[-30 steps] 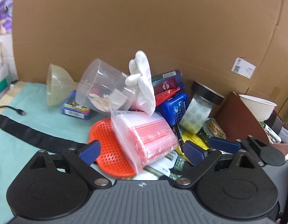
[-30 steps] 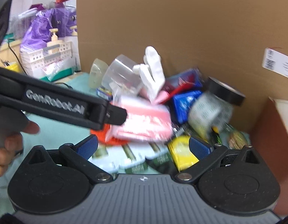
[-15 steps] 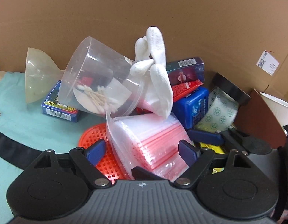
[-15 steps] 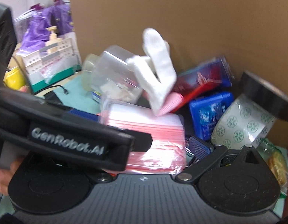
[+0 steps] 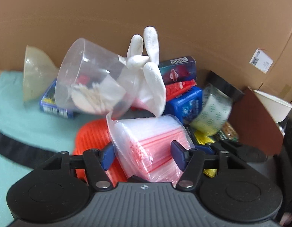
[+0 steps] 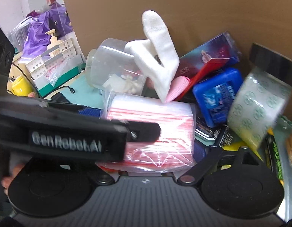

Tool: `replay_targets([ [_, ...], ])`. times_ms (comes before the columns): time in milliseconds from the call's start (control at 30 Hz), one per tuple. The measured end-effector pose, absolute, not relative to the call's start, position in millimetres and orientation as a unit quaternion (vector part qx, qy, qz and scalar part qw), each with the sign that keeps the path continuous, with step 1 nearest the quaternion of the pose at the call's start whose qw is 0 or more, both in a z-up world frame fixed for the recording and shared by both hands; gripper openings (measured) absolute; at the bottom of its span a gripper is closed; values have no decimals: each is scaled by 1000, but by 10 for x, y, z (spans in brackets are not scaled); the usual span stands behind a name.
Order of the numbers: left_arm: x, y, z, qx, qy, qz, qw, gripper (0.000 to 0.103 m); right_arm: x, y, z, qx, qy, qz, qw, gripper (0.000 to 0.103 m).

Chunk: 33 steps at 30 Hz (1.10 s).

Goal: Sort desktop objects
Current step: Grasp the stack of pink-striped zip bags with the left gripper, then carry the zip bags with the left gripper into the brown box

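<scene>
A clear pack of red-striped zip bags [image 5: 151,143] lies on an orange mesh mat [image 5: 91,136] at the front of a pile. My left gripper [image 5: 142,156] straddles the pack. Its jaws are closing and its blue pads sit at the pack's two sides without clearly squeezing it. In the right wrist view that gripper's black finger [image 6: 76,130] crosses over the pack [image 6: 155,113]. My right gripper [image 6: 146,149] is also closing a little, still wide. One blue pad [image 6: 200,149] shows beside the pack's right end; the other finger is hidden.
Behind the pack lean a tipped clear tub of cotton swabs [image 5: 93,83] and a white glove [image 5: 149,79]. Blue and dark boxes [image 5: 185,102], a patterned tape roll [image 5: 212,111] and a white paper bowl [image 5: 272,104] crowd the right. A cardboard wall [image 5: 146,9] closes the back.
Both grippers came forward and down onto the pile. The left jaws narrowed around the zip-bag pack. The left gripper now crosses the right wrist view.
</scene>
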<state>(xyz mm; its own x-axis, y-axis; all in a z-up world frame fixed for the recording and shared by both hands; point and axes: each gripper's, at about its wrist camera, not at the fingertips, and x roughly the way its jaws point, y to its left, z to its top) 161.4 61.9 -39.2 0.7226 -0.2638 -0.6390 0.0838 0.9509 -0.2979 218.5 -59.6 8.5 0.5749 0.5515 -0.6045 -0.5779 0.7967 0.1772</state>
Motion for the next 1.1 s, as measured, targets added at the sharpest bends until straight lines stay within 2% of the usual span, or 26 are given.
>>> replay_targets([
  [100,1406,534,-345,-129,355,-104,920,62,1913,-600,122,-46,319,303,897,90],
  [367,756,165,-252,-111,341,-160,920,61,1144,-1049,275,-30,303,276,912,90],
  [700,446,-507,-549,-95,390,-243,883,61,301,-1673,174,-38,326,210,921,90],
  [800,408,-620,-593,-79,395,-249,881,68,208,-1797,97,-28,333,197,922,90],
  [867,409,-676,-610,-68,397,-244,882,79,160,-1833,77,-29,327,191,925,91],
  [933,423,-686,-634,-65,399,-236,884,84,147,-1857,77,-17,323,188,928,91],
  [1100,429,-719,-623,-65,397,-250,881,73,150,-1837,44,-18,316,183,931,91],
])
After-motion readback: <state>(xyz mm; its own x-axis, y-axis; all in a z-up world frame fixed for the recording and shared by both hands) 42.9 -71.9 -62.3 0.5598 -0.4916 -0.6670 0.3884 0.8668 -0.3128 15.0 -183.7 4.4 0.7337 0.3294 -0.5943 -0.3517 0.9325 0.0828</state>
